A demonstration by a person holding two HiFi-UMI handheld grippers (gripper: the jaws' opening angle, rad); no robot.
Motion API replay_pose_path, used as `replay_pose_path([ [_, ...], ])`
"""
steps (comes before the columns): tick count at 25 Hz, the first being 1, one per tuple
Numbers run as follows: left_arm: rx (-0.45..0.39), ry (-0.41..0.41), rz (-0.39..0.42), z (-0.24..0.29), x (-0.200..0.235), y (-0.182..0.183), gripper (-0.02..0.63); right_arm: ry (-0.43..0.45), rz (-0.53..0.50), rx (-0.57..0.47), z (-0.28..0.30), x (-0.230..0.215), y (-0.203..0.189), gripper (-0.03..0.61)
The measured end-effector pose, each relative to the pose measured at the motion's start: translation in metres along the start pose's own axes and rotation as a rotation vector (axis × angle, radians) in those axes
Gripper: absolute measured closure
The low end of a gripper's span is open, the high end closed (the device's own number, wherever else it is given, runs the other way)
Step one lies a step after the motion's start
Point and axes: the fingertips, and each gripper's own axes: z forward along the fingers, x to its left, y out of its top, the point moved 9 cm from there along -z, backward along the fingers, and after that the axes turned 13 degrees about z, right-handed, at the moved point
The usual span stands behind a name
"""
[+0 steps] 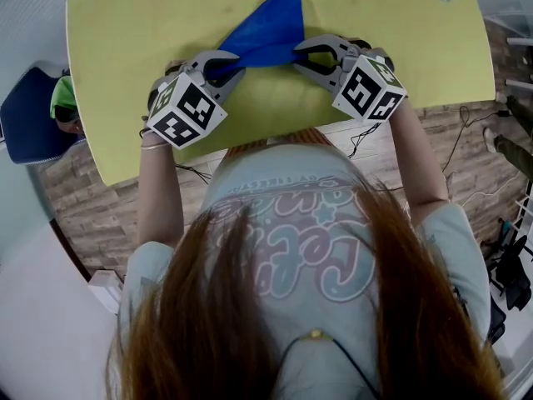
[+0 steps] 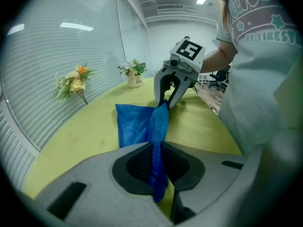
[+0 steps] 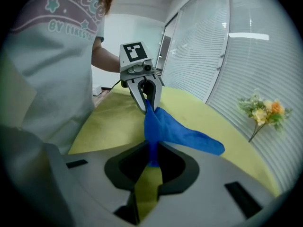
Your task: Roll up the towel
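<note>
Jaws both clamped on blue towel (image 1: 268,25) | left gripper (image 1: 223,67) grips near-left corner | right gripper (image 1: 305,57) grips near-right corner | far part lies on yellow table (image 1: 125,48)

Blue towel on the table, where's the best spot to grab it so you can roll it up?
Grab the towel by its near edge, one end each, coming from the person's side of the table. That edge is bunched thin enough to pinch, and the rest trails away from it. The left hand-held gripper and right hand-held gripper pinch it just there.
</note>
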Motion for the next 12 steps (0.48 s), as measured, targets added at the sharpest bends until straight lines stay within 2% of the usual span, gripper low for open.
replay_pose_path([
  [7,-0.035,-0.109,-0.092,-0.002,0.015,-0.002,0.569,0.090,0.155,-0.018,0.001,-0.015,0.000,0.517],
  [12,-0.036,-0.127,-0.105,-0.001,0.024,-0.003,0.569,0.124,0.213,-0.026,0.001,-0.023,0.000,0.514],
])
